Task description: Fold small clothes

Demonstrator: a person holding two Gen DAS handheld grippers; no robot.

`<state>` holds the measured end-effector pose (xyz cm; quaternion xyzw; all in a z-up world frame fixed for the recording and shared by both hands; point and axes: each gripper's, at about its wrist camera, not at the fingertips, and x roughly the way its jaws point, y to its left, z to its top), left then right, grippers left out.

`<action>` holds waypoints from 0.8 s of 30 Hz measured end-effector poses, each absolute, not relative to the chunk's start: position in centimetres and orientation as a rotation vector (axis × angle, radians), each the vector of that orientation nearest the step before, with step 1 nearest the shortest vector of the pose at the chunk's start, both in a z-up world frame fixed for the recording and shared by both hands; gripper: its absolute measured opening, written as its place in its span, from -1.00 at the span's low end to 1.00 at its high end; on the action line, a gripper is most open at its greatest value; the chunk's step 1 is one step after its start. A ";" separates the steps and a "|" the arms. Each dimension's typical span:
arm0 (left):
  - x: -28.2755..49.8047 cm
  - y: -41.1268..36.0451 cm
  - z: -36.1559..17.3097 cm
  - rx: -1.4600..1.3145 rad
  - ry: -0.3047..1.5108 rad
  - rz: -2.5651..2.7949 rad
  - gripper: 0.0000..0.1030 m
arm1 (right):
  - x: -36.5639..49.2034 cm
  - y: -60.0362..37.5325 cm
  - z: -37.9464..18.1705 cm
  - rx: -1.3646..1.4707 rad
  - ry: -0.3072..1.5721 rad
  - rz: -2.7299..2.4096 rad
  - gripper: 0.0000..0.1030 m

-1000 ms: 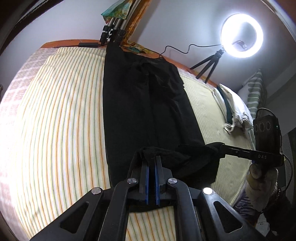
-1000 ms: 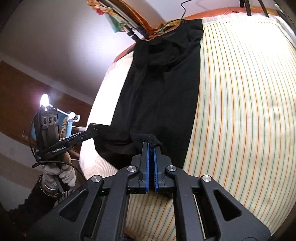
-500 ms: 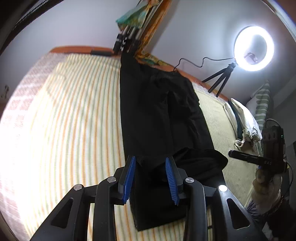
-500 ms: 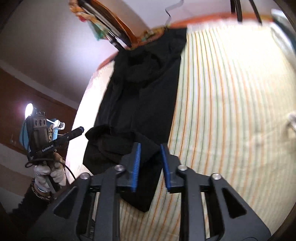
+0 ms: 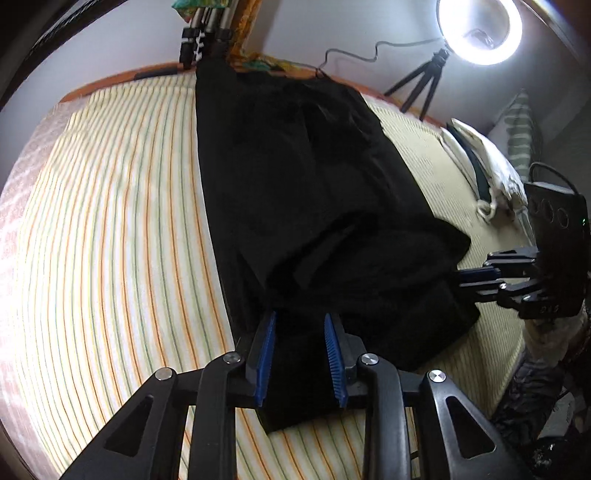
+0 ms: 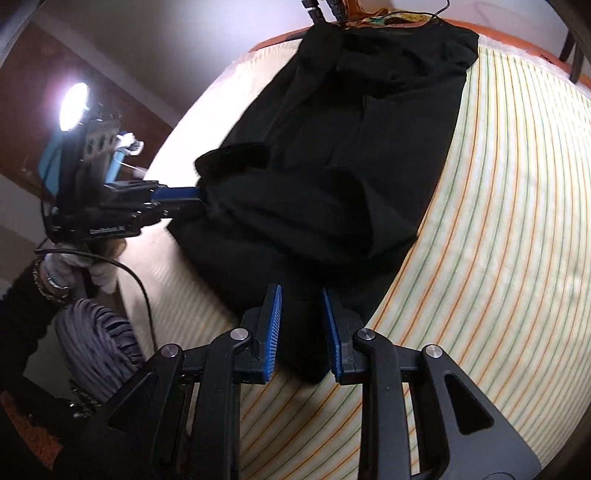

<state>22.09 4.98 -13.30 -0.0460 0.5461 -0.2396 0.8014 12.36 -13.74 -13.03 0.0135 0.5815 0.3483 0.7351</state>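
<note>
Black garment (image 5: pixel 306 192), laid lengthwise on a striped bedsheet (image 5: pixel 110 229) and running from the near edge of the bed to the orange headboard edge (image 5: pixel 110 79) at the far side. The end of the garment nearest the cameras is doubled over into a loose, rumpled fold (image 6: pixel 295 221) resting on the flat layer beneath.

Left gripper (image 5: pixel 300 354): poised over the garment's near corner, blue pads (image 5: pixel 266 354) parted with a clear gap; the jaws are closing, with cloth lying below and between them but not pinched. In the right wrist view the same tool (image 6: pixel 184 197) reaches the folded edge from the side, held by a gloved hand (image 6: pixel 99 269).

Right gripper (image 6: pixel 301 332): above the garment's other near corner, pads (image 6: pixel 273 328) standing partly apart and gripping nothing; dark cloth lies under the gap. In the left wrist view it appears (image 5: pixel 476 278) just beside the fold's edge.

Beyond the garment: a lit ring lamp (image 5: pixel 480 33) on a small tripod (image 5: pixel 421 85) past the far corner of the bed, a pale bundle with a dark strap (image 5: pixel 480 173) to one side, and a dark striped cloth (image 6: pixel 99 343) off the near edge.
</note>
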 end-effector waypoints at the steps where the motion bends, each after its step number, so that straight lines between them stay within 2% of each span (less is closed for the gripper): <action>1: 22.9 5.0 -13.1 -0.092 1.146 -0.492 -0.52 | 13.0 -13.6 -13.0 0.027 1.266 0.760 -0.51; 8: 25.8 6.2 -11.9 -0.129 1.048 -0.397 -0.51 | 17.8 -15.1 -11.2 0.036 1.130 0.597 -0.51; 14: 24.2 6.8 -10.2 -0.115 0.998 -0.447 -0.51 | 16.5 -16.5 -10.5 0.112 1.122 0.636 -0.51; 19: 23.3 5.2 -11.7 -0.033 1.066 -0.531 -0.49 | 15.1 -15.4 -10.8 0.110 1.151 0.712 -0.51; 24: 25.7 5.0 -13.0 -0.079 1.086 -0.470 -0.50 | 14.6 -13.2 -12.4 0.011 1.187 0.714 -0.51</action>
